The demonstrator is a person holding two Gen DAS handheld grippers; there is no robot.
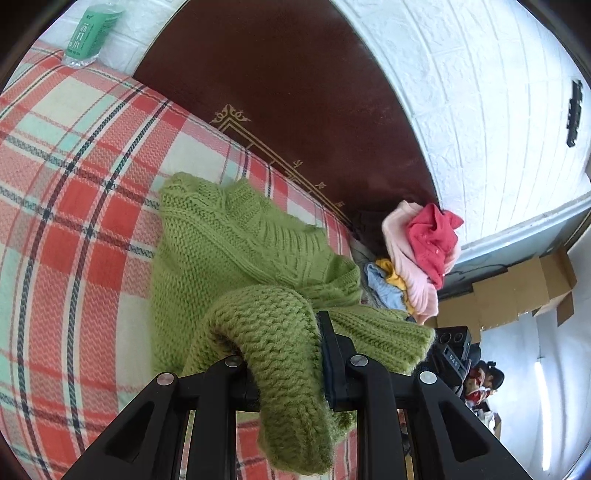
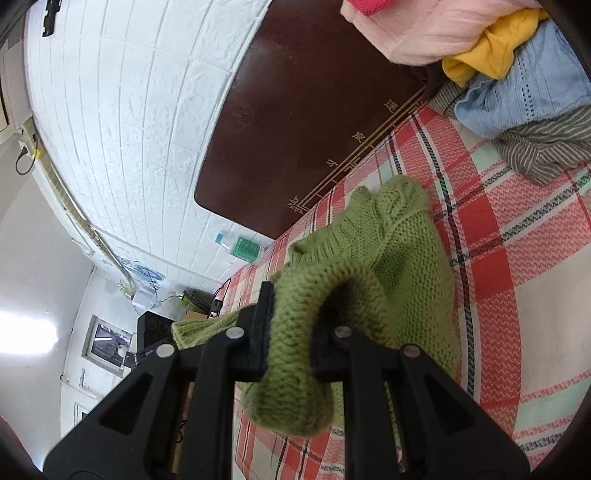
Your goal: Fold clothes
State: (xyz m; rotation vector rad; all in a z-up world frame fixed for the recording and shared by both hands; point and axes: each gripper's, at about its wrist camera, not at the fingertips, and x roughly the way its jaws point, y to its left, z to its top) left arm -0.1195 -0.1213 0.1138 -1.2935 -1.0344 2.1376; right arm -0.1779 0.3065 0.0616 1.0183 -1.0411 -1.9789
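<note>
My left gripper [image 1: 291, 354] is clenched on a thick fold of the green knit sweater [image 1: 236, 254], which bunches over the fingers low in the centre of the left wrist view. My right gripper [image 2: 295, 332] is likewise clamped on another bunched part of the same sweater [image 2: 406, 236], low centre in the right wrist view. The rest of the sweater lies spread on the red plaid bedcover [image 1: 74, 206], toward the middle of each frame. A dark brown headboard [image 1: 295, 92] fills the upper centre of the left view. A pile of clothes [image 1: 421, 251], pink, red, yellow and blue, sits at centre right there. A green-labelled bottle [image 1: 92, 33] lies at the upper left.
</note>
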